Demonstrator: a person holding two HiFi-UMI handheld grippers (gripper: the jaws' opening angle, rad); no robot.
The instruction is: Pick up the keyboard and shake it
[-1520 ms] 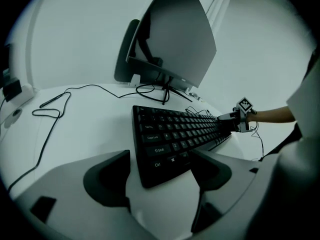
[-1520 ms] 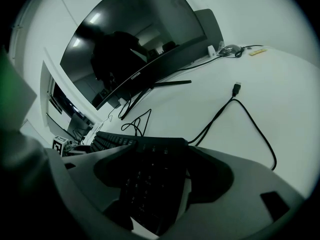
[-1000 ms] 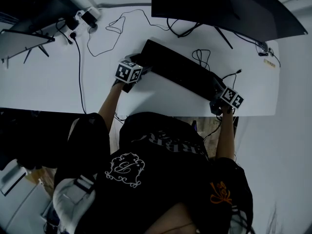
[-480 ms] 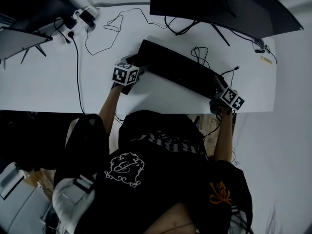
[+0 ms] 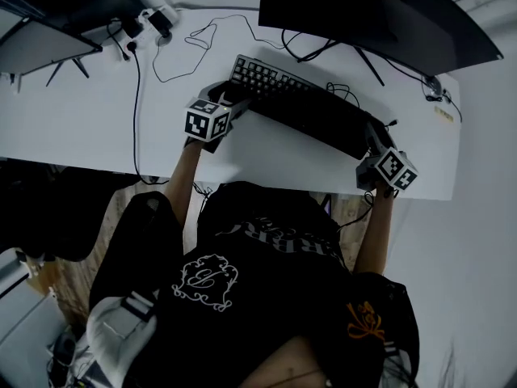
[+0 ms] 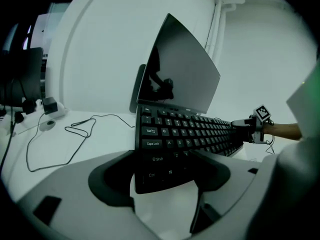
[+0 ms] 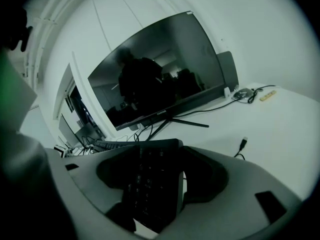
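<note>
The black keyboard hangs above the white desk, tilted so its keys show. My left gripper is shut on its left end, and in the left gripper view the Ctrl and Shift corner of the keyboard sits between the left gripper pads. My right gripper is shut on the number-pad end of the keyboard, which fills the right gripper. Both pairs of jaws have just been closing on the keyboard's ends.
A large dark monitor stands right behind the keyboard. Thin cables and power adapters lie at the desk's back left beside a second screen. A loose USB plug lies at the right.
The keyboard has come up off the desk and tipped so its keys show. Both grippers have risen with it, the right one more.
</note>
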